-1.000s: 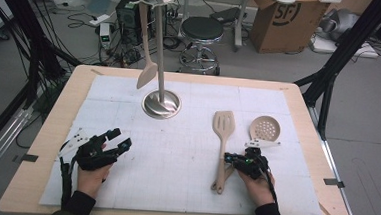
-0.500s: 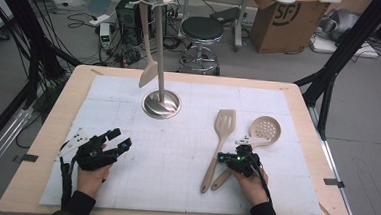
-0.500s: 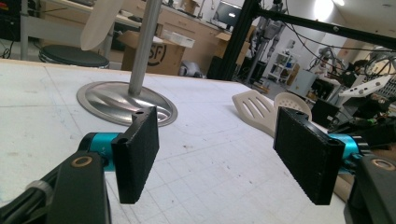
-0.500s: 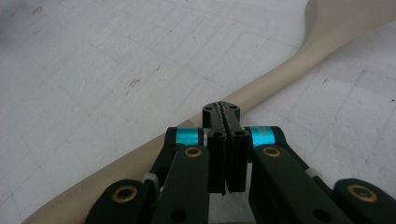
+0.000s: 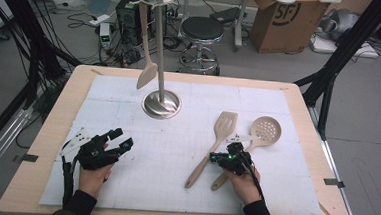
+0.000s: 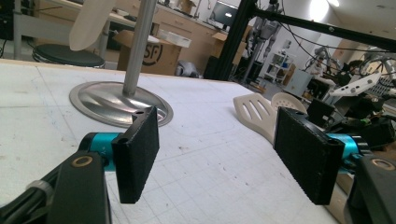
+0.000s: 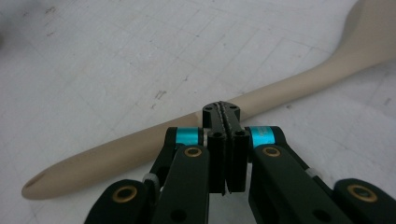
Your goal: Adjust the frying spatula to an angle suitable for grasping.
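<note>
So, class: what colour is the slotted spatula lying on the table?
Pale beige slotted spatula, best in the high view.

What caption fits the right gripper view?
Shut right gripper against a wooden spatula handle on the white mat.

Three wooden utensils are in sight. Two lie flat on the mat: one slotted spatula [image 5: 215,140], its handle just beyond the tips of the right gripper [image 5: 224,158], and one round perforated skimmer [image 5: 258,137], just beside that gripper on its outer side. The third, a plain spatula [image 5: 145,59], hangs well beyond the left gripper [image 5: 121,139]. One metal stand [image 5: 161,101] carries it. Grippers: two, one in each hand. One white mat [image 5: 183,192] covers one wooden table [image 5: 34,178].
</note>
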{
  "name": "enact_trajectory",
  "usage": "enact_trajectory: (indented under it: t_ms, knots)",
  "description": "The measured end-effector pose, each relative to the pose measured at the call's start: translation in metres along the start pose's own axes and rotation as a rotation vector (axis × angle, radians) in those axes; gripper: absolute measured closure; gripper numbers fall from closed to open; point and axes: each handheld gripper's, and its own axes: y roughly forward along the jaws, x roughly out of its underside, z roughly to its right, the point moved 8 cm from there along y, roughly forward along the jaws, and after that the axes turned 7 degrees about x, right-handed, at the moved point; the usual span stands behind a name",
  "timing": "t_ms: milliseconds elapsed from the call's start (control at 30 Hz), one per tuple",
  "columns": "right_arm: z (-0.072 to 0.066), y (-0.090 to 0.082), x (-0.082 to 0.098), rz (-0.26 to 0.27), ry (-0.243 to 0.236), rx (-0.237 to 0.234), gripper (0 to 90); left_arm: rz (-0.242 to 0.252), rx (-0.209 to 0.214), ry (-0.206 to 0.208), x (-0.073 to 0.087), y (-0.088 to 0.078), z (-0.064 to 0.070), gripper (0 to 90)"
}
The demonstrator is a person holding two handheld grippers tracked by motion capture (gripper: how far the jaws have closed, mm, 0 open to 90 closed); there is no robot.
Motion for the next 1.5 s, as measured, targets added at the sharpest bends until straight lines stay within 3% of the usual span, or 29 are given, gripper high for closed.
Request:
enact_trajectory:
  t_ms: [700,933,1067,1167,1367,1500]
  knots:
    - [-0.031,0.027,-0.025,-0.062,-0.08,-0.033,89.5,0.005,-0.002,-0.008,0.0,0.0,-0.001,31.9]
    - [-0.034,0.029,-0.028,-0.085,-0.09,-0.02,89.5,0.005,-0.003,-0.007,-0.001,0.0,-0.001,31.9]
    - [-0.033,0.028,-0.029,-0.082,-0.095,-0.038,89.5,0.005,-0.005,-0.007,-0.001,-0.003,-0.003,31.9]
    - [-0.025,0.024,-0.034,-0.054,-0.073,-0.025,89.5,0.009,-0.008,-0.013,-0.001,-0.004,-0.004,31.9]
    - [0.005,0.013,-0.054,0.009,-0.001,0.018,89.5,0.014,-0.007,-0.021,-0.001,-0.005,-0.004,32.0]
    - [0.023,0.012,-0.066,0.022,0.031,0.051,89.5,0.01,-0.004,-0.019,0.0,-0.005,-0.004,32.1]
